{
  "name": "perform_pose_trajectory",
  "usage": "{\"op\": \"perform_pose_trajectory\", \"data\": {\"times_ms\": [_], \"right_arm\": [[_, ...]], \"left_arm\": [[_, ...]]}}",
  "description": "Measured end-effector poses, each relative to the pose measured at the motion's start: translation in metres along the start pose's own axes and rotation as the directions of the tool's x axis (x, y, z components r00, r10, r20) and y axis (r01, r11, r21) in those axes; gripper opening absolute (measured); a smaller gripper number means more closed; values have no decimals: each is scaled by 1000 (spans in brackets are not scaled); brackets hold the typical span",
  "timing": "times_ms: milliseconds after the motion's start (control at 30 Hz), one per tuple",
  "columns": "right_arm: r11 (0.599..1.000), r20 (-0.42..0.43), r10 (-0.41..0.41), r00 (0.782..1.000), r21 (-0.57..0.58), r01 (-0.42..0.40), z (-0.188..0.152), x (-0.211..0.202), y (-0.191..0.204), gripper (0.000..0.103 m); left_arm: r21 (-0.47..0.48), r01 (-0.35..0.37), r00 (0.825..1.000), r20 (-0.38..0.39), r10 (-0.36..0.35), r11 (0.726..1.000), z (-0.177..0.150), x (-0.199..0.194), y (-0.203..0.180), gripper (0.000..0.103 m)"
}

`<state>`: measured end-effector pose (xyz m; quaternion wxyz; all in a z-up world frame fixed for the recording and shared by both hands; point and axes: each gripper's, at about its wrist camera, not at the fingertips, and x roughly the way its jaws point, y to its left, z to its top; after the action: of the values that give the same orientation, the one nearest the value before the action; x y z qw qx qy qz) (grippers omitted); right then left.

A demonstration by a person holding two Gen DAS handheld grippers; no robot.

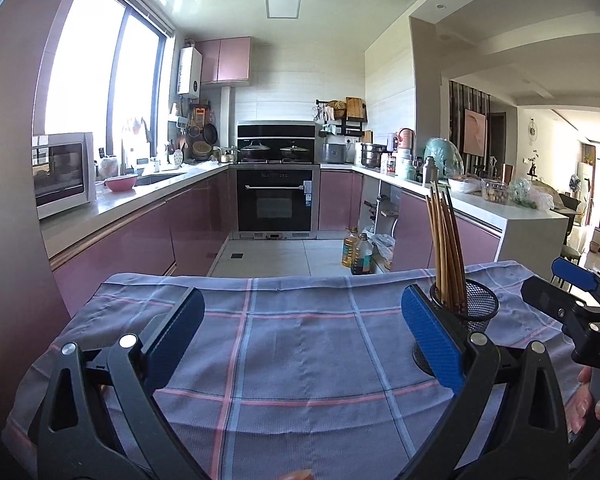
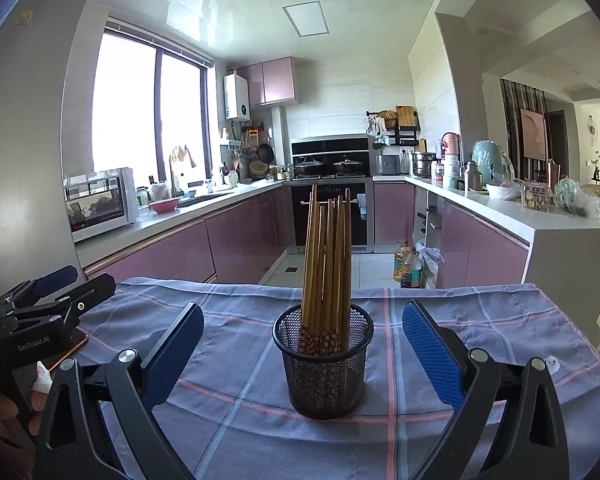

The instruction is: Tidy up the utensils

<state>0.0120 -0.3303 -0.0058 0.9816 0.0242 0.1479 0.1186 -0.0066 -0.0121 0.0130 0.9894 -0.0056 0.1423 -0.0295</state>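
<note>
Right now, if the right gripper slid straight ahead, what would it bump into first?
Probably the black mesh cup holding the chopsticks. It stands upright on the checked cloth, centred ahead of the open right gripper; how far is unclear.

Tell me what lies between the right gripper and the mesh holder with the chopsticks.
Only bare checked cloth. In the right wrist view the open right gripper frames the mesh holder and chopsticks without touching.

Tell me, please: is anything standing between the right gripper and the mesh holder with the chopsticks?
Nothing visible does. In the right wrist view the right gripper is open, and the black mesh holder with the chopsticks stands straight ahead between its fingers. Only bare checked tablecloth lies around it.
</note>
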Motion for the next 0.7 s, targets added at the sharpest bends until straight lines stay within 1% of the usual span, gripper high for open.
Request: {"op": "perform_pose_trajectory", "data": {"times_ms": [233, 700], "right_arm": [[999, 29, -36, 999, -24, 37, 2, -6, 5, 96], [998, 38, -53, 998, -36, 54, 3, -10, 8, 96]], "left_arm": [[17, -18, 1000, 9, 18, 1000, -2, -4, -4, 97], [21, -28, 1000, 14, 27, 999, -3, -8, -7, 97]]}}
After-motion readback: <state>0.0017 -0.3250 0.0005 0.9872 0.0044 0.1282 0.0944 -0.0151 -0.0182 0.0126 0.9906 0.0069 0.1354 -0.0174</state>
